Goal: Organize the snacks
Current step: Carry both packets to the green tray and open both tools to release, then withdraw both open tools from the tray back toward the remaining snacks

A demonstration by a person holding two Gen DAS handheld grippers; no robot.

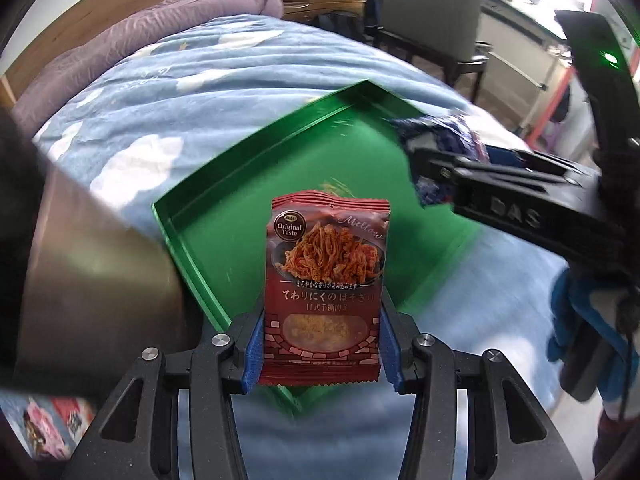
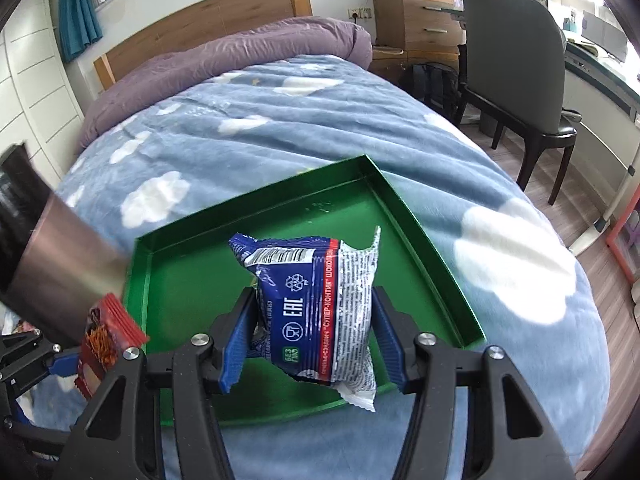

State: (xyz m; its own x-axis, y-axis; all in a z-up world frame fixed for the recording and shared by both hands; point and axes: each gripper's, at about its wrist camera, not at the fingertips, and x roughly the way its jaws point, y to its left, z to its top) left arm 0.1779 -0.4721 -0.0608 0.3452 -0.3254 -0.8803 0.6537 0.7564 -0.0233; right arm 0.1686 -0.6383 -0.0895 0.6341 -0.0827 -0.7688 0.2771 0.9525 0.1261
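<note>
Two snack packets are in my tools, one each, both above the green tray (image 2: 416,232) that lies on the bed (image 2: 248,148). My left tool (image 1: 322,344) is clamped on a red packet (image 1: 326,276) of shredded snack; its blue pads (image 1: 255,350) press the packet's lower edges from both sides, and the packet stands upright between them with its printed front toward the camera. From the left wrist view it sits over the near corner of the tray. My right tool (image 2: 310,344) is clamped on a blue-and-white packet (image 2: 316,300), a puffy pouch with its back label showing; the pads (image 2: 234,354) press its two sides, and the jaws stand wide because the pouch is thick. From the right wrist view that pouch hangs over the near middle of the tray, clear of its floor.

The tray floor that I can see is bare. The tray rests on a blue blanket (image 2: 500,240) with white clouds; a purple duvet (image 2: 240,60) is bunched at the far end by the wooden headboard (image 2: 208,24). Far right stand a grey chair (image 2: 516,64) and a wooden chest of drawers (image 2: 416,20). In the left wrist view the right tool reaches in from the right, blurred, with a blue-gloved hand (image 1: 580,320) behind it. More packets (image 1: 52,428) lie at the near left edge, too blurred to read.
</note>
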